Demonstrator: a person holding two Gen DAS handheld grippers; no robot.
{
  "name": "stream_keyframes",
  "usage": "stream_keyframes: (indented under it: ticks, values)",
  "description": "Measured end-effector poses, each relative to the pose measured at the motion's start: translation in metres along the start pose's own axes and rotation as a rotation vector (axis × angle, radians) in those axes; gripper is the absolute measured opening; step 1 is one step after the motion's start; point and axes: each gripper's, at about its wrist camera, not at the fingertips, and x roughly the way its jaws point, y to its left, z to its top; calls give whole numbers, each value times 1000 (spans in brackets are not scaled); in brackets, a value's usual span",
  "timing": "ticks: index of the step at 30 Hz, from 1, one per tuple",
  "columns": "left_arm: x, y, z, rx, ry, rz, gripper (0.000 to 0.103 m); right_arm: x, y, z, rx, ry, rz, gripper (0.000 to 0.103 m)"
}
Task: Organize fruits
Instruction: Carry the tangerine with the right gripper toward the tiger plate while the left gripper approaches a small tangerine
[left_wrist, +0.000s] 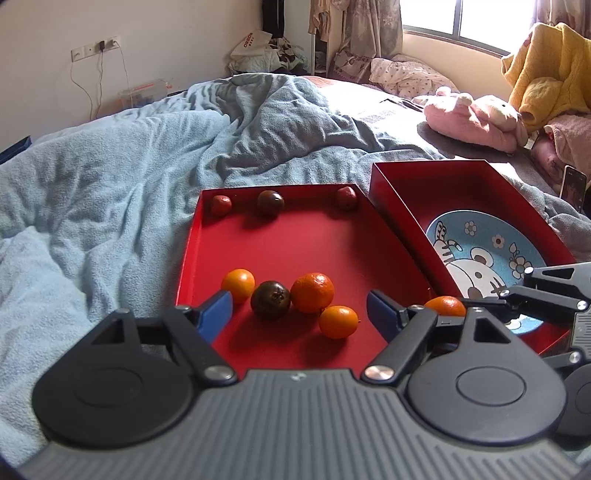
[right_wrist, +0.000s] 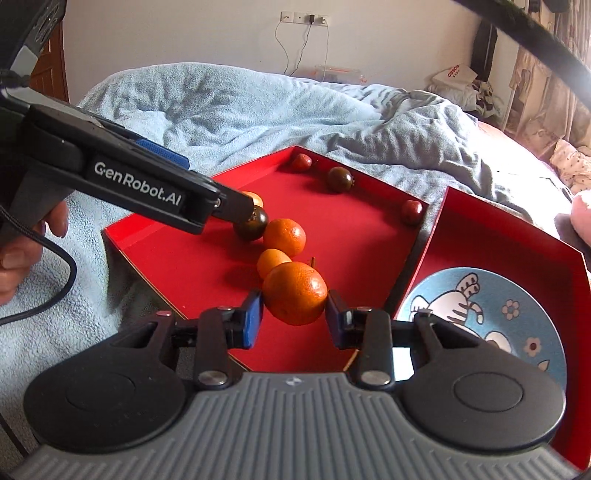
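Two shallow red trays lie side by side on a bed covered with a rumpled, fleecy light-blue blanket (left_wrist: 110, 177). The left tray (left_wrist: 306, 243) has a smooth matte floor and low straight walls. Along its far edge sit three small round fruits: a dull red one (left_wrist: 221, 205) in the far left corner, a dark brown one (left_wrist: 270, 201) near the middle and another red one (left_wrist: 346, 198) in the far right corner. Nearer its front edge, a glossy dark fruit (left_wrist: 270, 300) touches a dimpled orange mandarin (left_wrist: 312, 292), with a smooth small orange fruit (left_wrist: 238, 284) to their left and an oval one (left_wrist: 338, 322) just in front.

The right tray (right_wrist: 498, 236) holds a round blue plate (right_wrist: 517, 314) printed with a white cartoon animal and flowers.

The right tool (right_wrist: 294, 321) pinches a large mandarin (right_wrist: 295, 297) between its blue ribbed pads, over the near edge of the left tray, close to the seam between the trays.

The left tool (left_wrist: 299, 308) is spread wide, its blue pads either side of the front fruit cluster and touching nothing. In the right wrist view it reaches in at a slant from the left, a bare hand (right_wrist: 22, 254) gripping its black handle.
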Motion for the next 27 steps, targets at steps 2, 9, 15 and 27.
stream_keyframes:
  ticks: [2,9,15,27]
  values:
    - [6,-5,0,7,19,-21,77,-12,-13,-4,36,-13,-25,42]
    - [34,-22,-2,5,90,-41,71,-28,-46,-5,129,-45,-64,42]
    - [53,-29,-6,2,139,-43,53,-32,-62,-11,183,-37,-75,43]
    - [65,-21,-8,-62,167,-25,36,-29,-68,-19,216,-9,-80,42]
